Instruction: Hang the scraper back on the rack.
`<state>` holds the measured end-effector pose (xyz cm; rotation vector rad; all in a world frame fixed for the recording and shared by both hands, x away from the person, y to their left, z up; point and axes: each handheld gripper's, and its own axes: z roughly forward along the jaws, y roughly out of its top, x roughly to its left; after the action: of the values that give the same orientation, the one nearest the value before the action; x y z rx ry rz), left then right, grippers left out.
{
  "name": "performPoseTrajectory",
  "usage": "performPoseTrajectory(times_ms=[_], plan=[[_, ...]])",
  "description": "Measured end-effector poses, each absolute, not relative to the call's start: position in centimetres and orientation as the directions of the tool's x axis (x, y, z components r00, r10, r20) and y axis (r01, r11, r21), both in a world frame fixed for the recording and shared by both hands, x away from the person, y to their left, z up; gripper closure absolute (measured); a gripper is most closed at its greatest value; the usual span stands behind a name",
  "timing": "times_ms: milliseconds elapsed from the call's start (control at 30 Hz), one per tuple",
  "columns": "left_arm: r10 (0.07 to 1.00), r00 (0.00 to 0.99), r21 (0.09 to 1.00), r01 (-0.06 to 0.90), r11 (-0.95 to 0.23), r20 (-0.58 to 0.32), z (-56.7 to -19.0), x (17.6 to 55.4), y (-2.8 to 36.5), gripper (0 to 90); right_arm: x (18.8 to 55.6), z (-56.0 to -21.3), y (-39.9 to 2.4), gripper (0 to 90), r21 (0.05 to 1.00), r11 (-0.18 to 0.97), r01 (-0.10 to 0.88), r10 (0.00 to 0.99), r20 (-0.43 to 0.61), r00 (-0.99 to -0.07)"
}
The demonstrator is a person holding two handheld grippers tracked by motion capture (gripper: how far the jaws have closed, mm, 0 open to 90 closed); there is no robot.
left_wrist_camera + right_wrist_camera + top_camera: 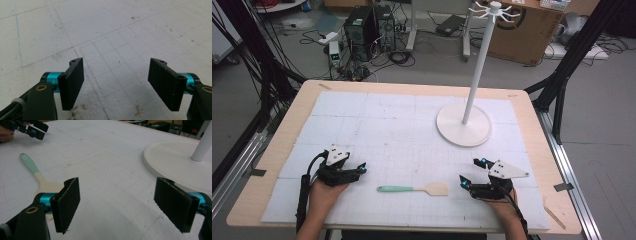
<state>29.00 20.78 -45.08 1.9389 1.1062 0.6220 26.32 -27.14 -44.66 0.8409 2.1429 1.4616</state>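
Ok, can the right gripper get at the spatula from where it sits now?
Probably yes. The right gripper is open and sits just beside the blade end of the spatula, which lies flat on the white mat with nothing between them. The left gripper is off at the handle side.

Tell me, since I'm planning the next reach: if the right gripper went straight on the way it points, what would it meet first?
Probably bare table mat: the right gripper, fingers apart, aims between spatula and stand base.

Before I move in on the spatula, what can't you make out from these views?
- Wooden spatula with mint-green handle: right gripper view, blade tip hidden behind the right gripper's near jaw.
- White hook stand: right gripper view, pole cut off by the top edge; high view, hooks too small to count.
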Motion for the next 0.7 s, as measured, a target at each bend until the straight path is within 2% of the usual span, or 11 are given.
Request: performPoseTrajectory(times_ms=[367,700], plan=[[0.866,0.499,0.825,0.479,-0.299,0.025,-45.1,29.1,20.7,29.7,26.7,-44.6,-26.4,22.1,0.913,0.318,0.255,0.607,0.011,-0.794],[0.867,0.496,0.824,0.472,-0.314,0.046,-45.1,29.0,20.6,29.7,26.4,-44.3,-22.8,26.7,0.866,0.453,0.213,0.455,-0.019,-0.89]])
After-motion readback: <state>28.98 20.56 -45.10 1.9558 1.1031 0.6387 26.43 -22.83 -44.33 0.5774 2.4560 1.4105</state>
